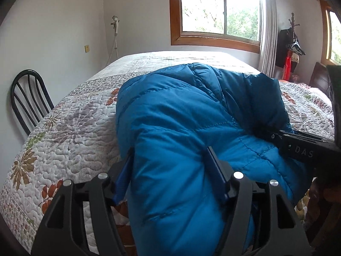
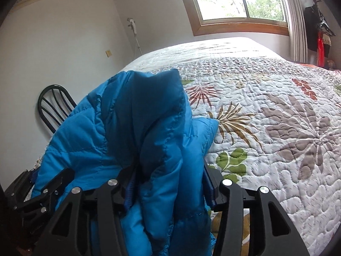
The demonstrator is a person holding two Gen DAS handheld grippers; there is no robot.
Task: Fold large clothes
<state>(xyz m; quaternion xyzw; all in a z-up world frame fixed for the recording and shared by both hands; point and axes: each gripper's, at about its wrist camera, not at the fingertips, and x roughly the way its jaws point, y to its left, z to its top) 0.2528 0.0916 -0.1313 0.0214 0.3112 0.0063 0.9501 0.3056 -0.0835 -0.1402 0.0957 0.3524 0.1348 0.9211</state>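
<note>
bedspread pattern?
White quilt with leaf and flower prints in rust, tan, grey and green; clearest in the right wrist view.

A bed (image 1: 89, 111) is standing against the wall under the window, and a quilt (image 2: 277, 128) with a white ground and a print of grey, brown, green and rust leaves is covering its whole top. A blue puffer jacket (image 1: 181, 123) is lying bunched on the near part of the quilt, close to the near edge, its far folds resting on the fabric. Further back the quilt is lying flat and smooth. At the far right corner something orange-red is showing on the bed, too small to identify.
</note>
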